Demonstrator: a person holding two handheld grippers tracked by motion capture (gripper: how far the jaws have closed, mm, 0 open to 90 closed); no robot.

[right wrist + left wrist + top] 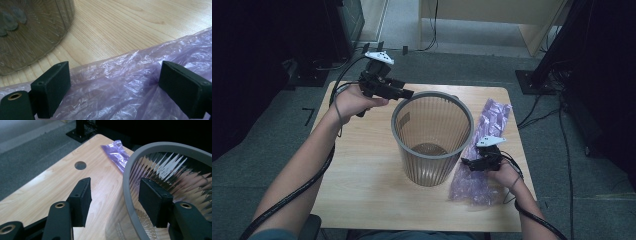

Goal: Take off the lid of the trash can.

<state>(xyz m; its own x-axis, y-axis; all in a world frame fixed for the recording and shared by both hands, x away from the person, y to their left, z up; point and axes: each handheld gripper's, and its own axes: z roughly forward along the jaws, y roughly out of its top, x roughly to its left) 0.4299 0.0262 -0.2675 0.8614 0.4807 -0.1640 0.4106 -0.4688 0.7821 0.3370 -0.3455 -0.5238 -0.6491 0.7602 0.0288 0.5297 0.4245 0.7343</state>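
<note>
both hand-held grippers gape: right [112,87] over purple bag [120,82], left [115,202] straddling bin rim [126,187].

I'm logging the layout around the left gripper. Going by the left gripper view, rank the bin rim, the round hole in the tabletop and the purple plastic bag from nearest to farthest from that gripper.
1. Bin rim: passes between the open jaws of the left gripper, towards the right one.
2. Round hole: farther along the tabletop, ahead and slightly left.
3. Purple plastic bag: farthest, by the table's far edge behind the bin.

Left gripper [404,93] raised, jaws apart (forearm stretched forward). Right gripper [467,163] low, jaws wide, held in right hand [504,175].
</note>
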